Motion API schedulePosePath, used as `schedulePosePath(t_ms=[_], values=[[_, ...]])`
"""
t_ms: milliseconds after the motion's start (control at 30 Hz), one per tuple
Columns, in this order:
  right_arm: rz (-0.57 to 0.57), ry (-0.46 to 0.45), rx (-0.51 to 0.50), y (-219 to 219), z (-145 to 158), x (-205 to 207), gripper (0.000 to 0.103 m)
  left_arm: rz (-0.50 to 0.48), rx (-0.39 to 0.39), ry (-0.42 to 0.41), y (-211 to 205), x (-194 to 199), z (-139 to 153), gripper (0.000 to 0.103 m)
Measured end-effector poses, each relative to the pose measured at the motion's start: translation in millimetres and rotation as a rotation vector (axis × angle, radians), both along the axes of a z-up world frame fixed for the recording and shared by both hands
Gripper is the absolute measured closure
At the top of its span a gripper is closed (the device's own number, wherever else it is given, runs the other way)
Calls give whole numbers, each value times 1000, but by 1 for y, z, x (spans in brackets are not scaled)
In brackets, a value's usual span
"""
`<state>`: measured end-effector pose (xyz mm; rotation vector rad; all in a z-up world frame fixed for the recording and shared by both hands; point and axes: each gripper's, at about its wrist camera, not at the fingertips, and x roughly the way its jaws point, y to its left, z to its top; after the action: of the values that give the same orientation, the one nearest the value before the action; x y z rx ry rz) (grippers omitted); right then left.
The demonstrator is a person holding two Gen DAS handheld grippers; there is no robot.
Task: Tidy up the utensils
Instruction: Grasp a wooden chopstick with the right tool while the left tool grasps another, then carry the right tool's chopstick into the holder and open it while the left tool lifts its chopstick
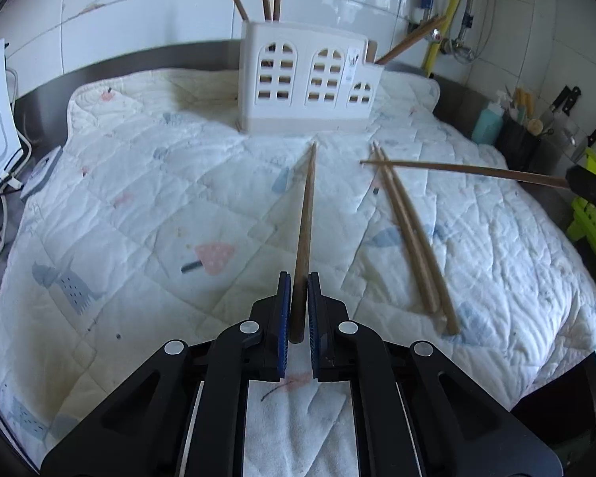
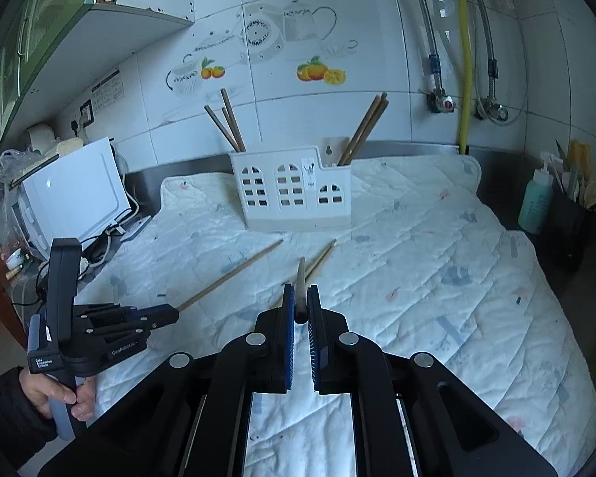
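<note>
The left gripper (image 1: 298, 310) is clamped on one chopstick (image 1: 306, 222) pointing at the white holder (image 1: 306, 83). The right gripper (image 2: 301, 310) pinches another chopstick (image 2: 300, 278). Two chopsticks (image 1: 413, 238) lie on the quilted mat (image 1: 139, 198) before the holder, which contains five.

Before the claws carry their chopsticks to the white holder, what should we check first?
1. Left claw shut on its chopstick: ok.
2. Right claw shut on its chopstick: ok.
3. Grip near the chopstick's end, so it may swing: not ok, for both.
4. White holder upright on the quilted mat: ok.
5. Room left in the holder's compartments: cannot tell.
6. Two chopsticks left lying on the mat, clear of both claws: ok.
</note>
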<state>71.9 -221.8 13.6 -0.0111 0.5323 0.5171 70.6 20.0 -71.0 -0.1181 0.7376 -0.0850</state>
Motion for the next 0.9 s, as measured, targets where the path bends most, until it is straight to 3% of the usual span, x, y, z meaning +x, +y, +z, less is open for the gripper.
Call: schedulePosePath(t_ms=[100,133,300,433,500,567,600,833,900], values=[[22,-29,14,1,20,8,97,1,8,-69,0,-4,17,97],[29,-37,20,0,26,11,97,0,10,-93,1,-5,23,103],[59,-58,34,3,51,33,97,-5,23,-146,3,-1,41,103],[63,-65,31,5,57,39,97,-40,-11,-95,5,2,35,103],[66,-68,32,6,58,40,97,-56,-18,-63,4,1,26,97],[69,-71,29,8,59,40,97,-65,-25,-22,3,0,15,77],[70,-73,28,9,59,40,97,-66,-11,-11,2,0,10,75],[81,-99,25,14,67,41,97,-68,0,49,1,5,-14,76],[82,-106,24,15,70,41,97,-66,1,57,1,8,-16,83]])
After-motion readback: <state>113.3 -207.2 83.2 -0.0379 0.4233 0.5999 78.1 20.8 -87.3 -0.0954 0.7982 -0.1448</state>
